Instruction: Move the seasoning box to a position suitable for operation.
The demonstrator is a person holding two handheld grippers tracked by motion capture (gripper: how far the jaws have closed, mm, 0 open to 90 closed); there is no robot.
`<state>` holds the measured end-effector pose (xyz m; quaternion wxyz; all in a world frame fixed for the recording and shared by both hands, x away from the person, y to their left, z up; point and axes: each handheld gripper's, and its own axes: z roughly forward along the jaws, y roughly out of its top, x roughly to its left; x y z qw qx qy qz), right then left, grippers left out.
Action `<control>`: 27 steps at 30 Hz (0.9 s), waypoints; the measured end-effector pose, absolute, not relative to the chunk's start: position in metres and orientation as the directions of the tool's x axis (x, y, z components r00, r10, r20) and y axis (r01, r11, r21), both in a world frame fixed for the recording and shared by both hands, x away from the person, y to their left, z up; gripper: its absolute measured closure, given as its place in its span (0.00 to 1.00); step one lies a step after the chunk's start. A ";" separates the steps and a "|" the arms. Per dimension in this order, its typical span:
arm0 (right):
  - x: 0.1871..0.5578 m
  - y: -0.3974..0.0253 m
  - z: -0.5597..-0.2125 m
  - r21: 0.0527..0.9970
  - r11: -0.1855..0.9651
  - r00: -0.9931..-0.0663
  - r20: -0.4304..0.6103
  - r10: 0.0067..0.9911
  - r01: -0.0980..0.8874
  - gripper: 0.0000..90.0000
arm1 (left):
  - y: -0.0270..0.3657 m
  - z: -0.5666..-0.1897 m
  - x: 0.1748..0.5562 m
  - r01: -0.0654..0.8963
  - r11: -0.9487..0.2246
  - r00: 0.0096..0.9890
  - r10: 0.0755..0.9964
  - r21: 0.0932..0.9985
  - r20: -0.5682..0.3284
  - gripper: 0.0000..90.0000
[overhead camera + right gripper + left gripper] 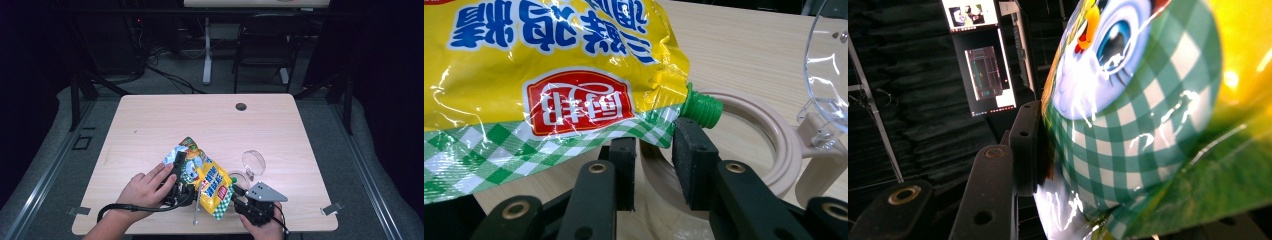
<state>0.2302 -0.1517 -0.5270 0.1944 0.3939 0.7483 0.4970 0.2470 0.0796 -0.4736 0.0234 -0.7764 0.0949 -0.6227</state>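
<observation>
The yellow pouch (pixel 210 182) is being held tilted above the near middle of the bench (pixel 150 120), its green spout (pixel 702 107) pointing down over the open beige jar (pixel 774 150), whose clear lid (pixel 253 161) is standing hinged back. The left gripper (pixel 177 187) is clenching the pouch near its upper, checked end; in the left gripper view one black jaw is pressing flat against the green-and-white foil, and the person's left hand (pixel 145 189) is wrapped around the tool. The right gripper (pixel 654 160) is sitting just under the pouch's lower corner with its jaws parted and nothing between them, the spout just above and beyond them.

The pouch looks soft, glossy and slippery, probably sagging with liquid or paste, so it likely needs support at both ends; the stiff spout base and the sealed edge seem the firmest places to grip.

Its label carries large blue Chinese characters and a red badge with white characters, seen upside down; I cannot read them with confidence. A cartoon face with a big blue eye is also printed.
</observation>
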 end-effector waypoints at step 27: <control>0.231 -0.150 -0.528 0.899 0.192 -0.613 0.100 0.784 0.393 0.80 | 0.076 -0.469 0.244 -0.127 -0.974 0.186 -0.211 -0.189 0.960 0.69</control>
